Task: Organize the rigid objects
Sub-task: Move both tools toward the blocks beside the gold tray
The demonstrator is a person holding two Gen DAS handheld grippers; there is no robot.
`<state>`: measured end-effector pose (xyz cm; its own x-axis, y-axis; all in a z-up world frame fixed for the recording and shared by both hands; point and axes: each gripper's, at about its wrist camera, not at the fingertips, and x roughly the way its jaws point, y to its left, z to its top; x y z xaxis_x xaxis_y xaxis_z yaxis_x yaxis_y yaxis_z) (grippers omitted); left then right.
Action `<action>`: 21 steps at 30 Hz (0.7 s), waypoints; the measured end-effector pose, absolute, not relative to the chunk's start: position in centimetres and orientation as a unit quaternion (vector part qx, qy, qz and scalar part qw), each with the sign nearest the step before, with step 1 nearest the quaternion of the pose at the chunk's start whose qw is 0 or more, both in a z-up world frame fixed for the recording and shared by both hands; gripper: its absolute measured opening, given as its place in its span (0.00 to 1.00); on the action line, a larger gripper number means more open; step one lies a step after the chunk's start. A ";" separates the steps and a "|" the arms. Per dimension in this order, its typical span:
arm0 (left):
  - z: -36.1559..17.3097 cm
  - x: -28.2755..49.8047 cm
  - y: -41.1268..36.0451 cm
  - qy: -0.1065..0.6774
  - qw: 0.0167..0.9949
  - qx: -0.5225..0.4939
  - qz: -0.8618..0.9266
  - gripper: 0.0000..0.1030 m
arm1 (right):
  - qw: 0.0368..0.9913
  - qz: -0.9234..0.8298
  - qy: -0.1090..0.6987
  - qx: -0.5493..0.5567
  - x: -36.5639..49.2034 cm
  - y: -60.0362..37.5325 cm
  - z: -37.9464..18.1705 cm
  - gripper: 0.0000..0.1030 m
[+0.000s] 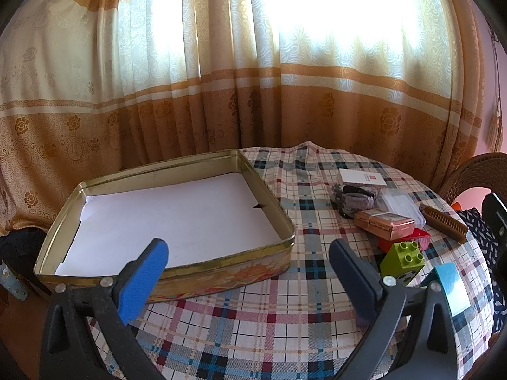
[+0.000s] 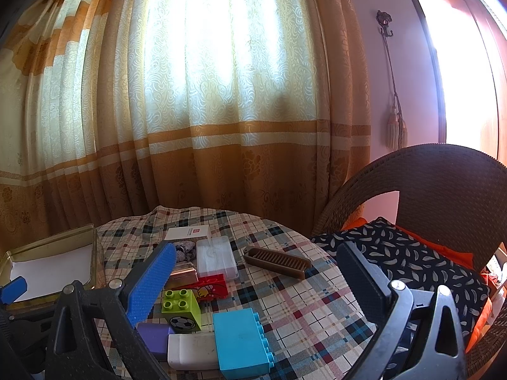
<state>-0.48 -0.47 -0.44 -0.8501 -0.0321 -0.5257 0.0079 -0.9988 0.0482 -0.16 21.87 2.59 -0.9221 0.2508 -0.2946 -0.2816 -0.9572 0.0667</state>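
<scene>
A gold tin tray (image 1: 285, 218) lined with white paper lies on the checked tablecloth (image 1: 269, 316), left in the left wrist view. My left gripper (image 1: 247, 266) hangs open over the tray's near right corner, nothing between its fingers. Right of the tray lie a copper case (image 1: 385, 224), a red brick (image 1: 418, 237), a green brick (image 1: 404, 256), a brown comb (image 1: 443, 221) and a white box (image 1: 362, 178). My right gripper (image 2: 256, 269) stands open above the same pile: green brick (image 2: 180, 308), light-blue brick (image 2: 240, 343), red brick (image 2: 210, 285), comb (image 2: 277, 261), clear case (image 2: 217, 256).
A wicker chair (image 2: 443, 177) with a dark patterned cushion (image 2: 405, 259) stands close to the table's right edge. Curtains hang right behind the table. A grey fuzzy item (image 1: 351, 198) lies among the pile. White (image 2: 193, 351) and purple (image 2: 155, 335) blocks lie near the front edge.
</scene>
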 end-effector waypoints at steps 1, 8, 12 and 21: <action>-0.4 -0.5 -0.5 -0.022 0.011 0.274 -0.962 1.00 | 0.136 0.979 0.054 -0.143 -0.1 21.9 2.7 1.00; -0.4 -0.5 -0.5 -0.022 0.011 0.274 -0.961 1.00 | 0.136 0.979 0.054 -0.144 0.0 22.0 2.7 1.00; -0.4 -0.5 -0.5 -0.022 0.010 0.274 -0.961 1.00 | 0.136 0.979 0.056 -0.144 0.0 22.0 2.5 1.00; -0.4 -0.2 -0.2 -0.028 0.011 0.272 -0.962 1.00 | 0.120 0.981 0.062 -0.141 0.4 22.2 2.7 1.00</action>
<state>-0.16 -0.23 -0.38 -0.8520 -0.0355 -0.5223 0.0053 -0.9982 0.0592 0.44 22.18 2.66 -0.9312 0.2175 -0.2924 -0.2528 -0.9635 0.0885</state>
